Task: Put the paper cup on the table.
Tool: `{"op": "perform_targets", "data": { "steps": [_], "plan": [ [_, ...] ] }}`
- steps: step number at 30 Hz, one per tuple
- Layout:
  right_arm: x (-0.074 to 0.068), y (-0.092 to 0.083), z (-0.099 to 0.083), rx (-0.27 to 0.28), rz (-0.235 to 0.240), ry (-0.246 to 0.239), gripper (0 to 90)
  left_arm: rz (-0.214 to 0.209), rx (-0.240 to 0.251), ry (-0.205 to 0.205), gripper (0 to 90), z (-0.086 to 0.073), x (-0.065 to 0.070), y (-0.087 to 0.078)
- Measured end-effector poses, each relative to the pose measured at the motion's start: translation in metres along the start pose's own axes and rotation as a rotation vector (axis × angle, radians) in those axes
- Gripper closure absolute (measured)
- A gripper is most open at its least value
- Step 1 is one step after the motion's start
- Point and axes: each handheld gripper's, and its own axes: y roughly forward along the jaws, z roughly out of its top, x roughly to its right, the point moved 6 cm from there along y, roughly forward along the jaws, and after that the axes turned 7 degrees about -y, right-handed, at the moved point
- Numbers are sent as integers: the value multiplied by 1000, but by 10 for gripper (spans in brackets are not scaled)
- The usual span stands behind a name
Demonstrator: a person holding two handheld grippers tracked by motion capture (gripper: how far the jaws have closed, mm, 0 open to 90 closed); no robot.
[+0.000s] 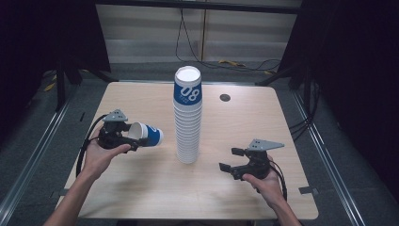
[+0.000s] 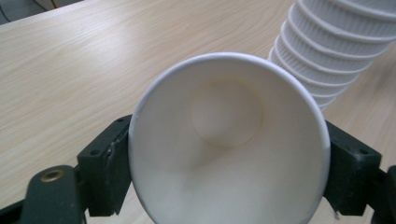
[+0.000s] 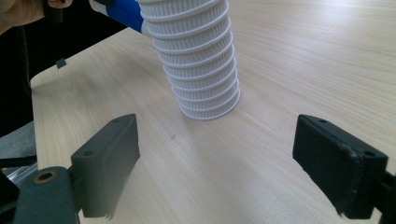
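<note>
A tall stack of white ribbed paper cups [image 1: 188, 117] stands upside down at the table's middle, its top cup printed blue. My left gripper [image 1: 134, 136] is left of the stack and shut on a single blue-and-white cup [image 1: 149, 134], held on its side with its base toward the stack. In the left gripper view the cup's open mouth [image 2: 229, 154] faces the camera, with both pads pressed on its rim. My right gripper [image 1: 228, 158] hovers low to the right of the stack, open, with nothing between its fingers [image 3: 109, 163]. The stack's base [image 3: 198, 60] lies ahead of it.
The wooden table [image 1: 141, 188] has a small round dark grommet [image 1: 225, 97] behind the stack on the right. Cables [image 1: 235, 63] lie on the floor beyond the far edge. Dark curtains flank both sides.
</note>
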Motion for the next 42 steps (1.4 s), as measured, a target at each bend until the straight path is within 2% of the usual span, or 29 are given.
{"op": "perform_targets", "data": {
  "steps": [2,4,7,12,14,15,17,18,21,23,25,26,33,34,36,42],
  "plan": [
    [0,0,0,-1,4,-2,147,26,-18,3,176,4,-4,0],
    [0,0,-1,-4,3,0,149,25,-22,-6,176,8,-7,1],
    [1,-2,-1,-4,-1,-2,150,55,-69,8,176,10,-10,5],
    [1,-2,-2,-5,-2,4,151,101,-139,72,179,17,-11,10],
    [2,-2,-1,-1,-13,-4,157,97,-154,67,180,17,-11,11],
    [2,-2,0,4,-17,-5,157,109,-176,85,180,19,-11,13],
    [1,-2,2,9,-15,-7,157,103,-202,83,180,21,-11,16],
    [1,-3,2,8,-15,-8,157,86,-214,70,180,21,-11,18],
    [1,-3,0,6,-14,-5,157,98,-274,85,179,19,-13,25],
    [1,-4,1,8,-16,-7,157,63,-299,70,178,17,-14,27],
    [1,-5,1,7,-13,-8,157,94,-319,81,178,16,-17,29],
    [1,-5,1,7,-13,-8,157,91,-331,84,178,15,-19,30],
    [0,-2,0,0,-8,-6,157,141,-371,63,174,17,-28,36],
    [0,-2,0,-1,-8,-5,157,139,-387,65,174,16,-28,38],
    [-1,-2,0,-4,-4,-7,157,168,-421,75,174,15,-29,40],
    [0,-2,-2,-8,-5,-6,157,193,-469,91,173,11,-28,47]
  ]
}}
